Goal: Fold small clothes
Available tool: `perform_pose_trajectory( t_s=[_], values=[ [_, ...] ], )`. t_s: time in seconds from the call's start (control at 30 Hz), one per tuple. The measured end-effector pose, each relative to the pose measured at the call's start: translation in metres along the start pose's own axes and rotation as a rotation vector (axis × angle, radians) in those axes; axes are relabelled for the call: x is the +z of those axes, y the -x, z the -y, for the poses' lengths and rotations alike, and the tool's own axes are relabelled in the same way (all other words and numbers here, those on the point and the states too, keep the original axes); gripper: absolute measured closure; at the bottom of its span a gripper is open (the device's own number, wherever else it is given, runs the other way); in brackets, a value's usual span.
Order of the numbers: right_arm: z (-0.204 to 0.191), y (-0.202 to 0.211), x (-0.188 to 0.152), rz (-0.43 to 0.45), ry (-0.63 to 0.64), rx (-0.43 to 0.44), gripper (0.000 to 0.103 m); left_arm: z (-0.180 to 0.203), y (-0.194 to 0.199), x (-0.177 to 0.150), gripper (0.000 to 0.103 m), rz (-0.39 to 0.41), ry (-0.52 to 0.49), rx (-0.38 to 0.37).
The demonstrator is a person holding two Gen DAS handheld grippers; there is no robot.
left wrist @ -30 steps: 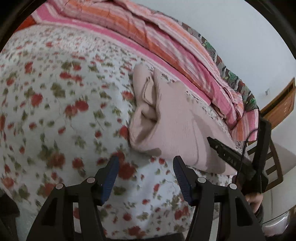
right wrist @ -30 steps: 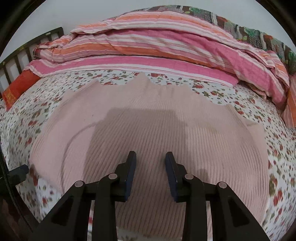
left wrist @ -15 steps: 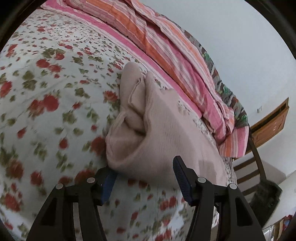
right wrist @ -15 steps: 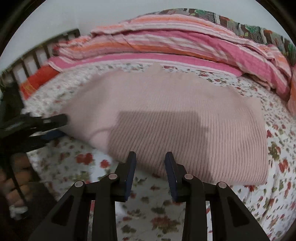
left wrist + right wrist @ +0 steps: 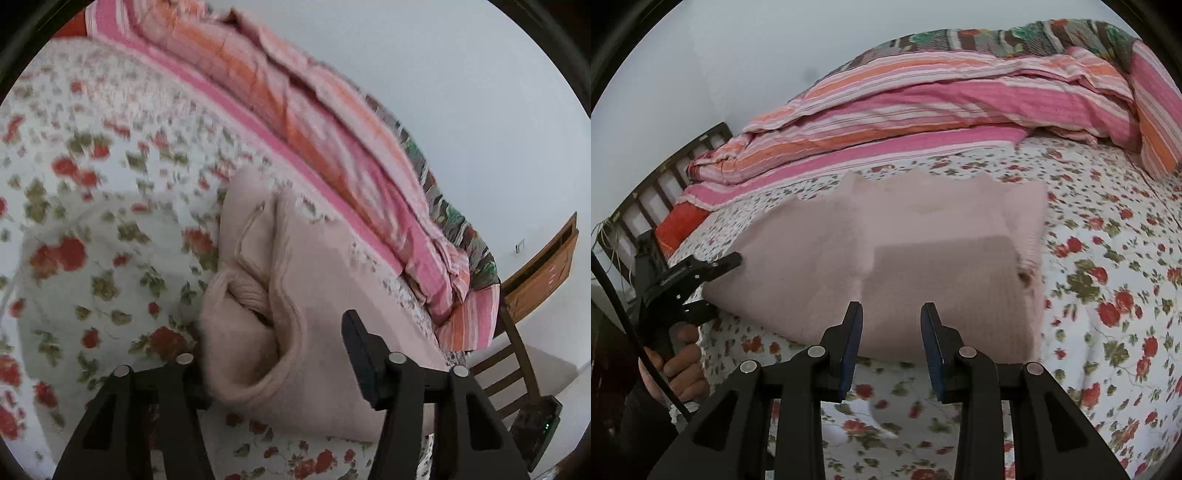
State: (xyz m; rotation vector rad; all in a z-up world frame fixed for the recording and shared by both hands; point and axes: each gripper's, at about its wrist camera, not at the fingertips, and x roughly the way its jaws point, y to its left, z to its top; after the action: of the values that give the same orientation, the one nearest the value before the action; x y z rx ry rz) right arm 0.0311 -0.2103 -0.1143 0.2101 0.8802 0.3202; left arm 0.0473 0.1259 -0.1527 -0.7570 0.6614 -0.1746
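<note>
A folded pale pink knit garment (image 5: 923, 251) lies on the floral bedsheet (image 5: 1126, 295). In the left wrist view its layered end (image 5: 280, 295) fills the space between my open jaws. My left gripper (image 5: 273, 354) is open around that end; its left finger is hidden behind the cloth, the right fingertip (image 5: 358, 343) shows. The left gripper also shows in the right wrist view (image 5: 713, 280), at the garment's left end. My right gripper (image 5: 892, 325) is open and empty, just in front of the garment's near edge.
A pink and orange striped quilt (image 5: 942, 99) is heaped along the far side of the bed. A dark slatted headboard (image 5: 665, 184) stands at the left. A wooden chair (image 5: 509, 362) and wooden furniture (image 5: 543, 266) stand beyond the bed.
My left gripper has moved forward onto the garment's end, which now sits between its jaws. My right gripper has drawn back off the garment to its near edge.
</note>
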Motion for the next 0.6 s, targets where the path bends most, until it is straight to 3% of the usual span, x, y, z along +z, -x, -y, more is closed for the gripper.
perform_pose_trajectory(
  t_s=[0.07, 0.33, 0.4, 0.47, 0.6],
  values=[
    [0.007, 0.001, -0.002, -0.001, -0.010, -0.001, 0.070, 0.007, 0.004, 0.003, 0.050, 0.026, -0.015, -0.030],
    [0.029, 0.003, -0.003, -0.001, -0.047, -0.004, 0.070, 0.012, -0.021, 0.016, 0.050, 0.016, -0.028, 0.036],
    [0.032, 0.006, -0.003, 0.005, -0.052, -0.008, 0.070, 0.004, -0.022, 0.012, 0.050, 0.011, 0.020, 0.080],
    [0.035, 0.007, -0.002, 0.004, -0.058, -0.010, 0.070, -0.005, -0.019, 0.006, 0.050, 0.010, 0.072, 0.067],
    [0.040, 0.006, -0.002, 0.004, -0.069, -0.006, 0.070, -0.003, -0.019, 0.005, 0.049, 0.019, 0.049, 0.075]
  ],
)
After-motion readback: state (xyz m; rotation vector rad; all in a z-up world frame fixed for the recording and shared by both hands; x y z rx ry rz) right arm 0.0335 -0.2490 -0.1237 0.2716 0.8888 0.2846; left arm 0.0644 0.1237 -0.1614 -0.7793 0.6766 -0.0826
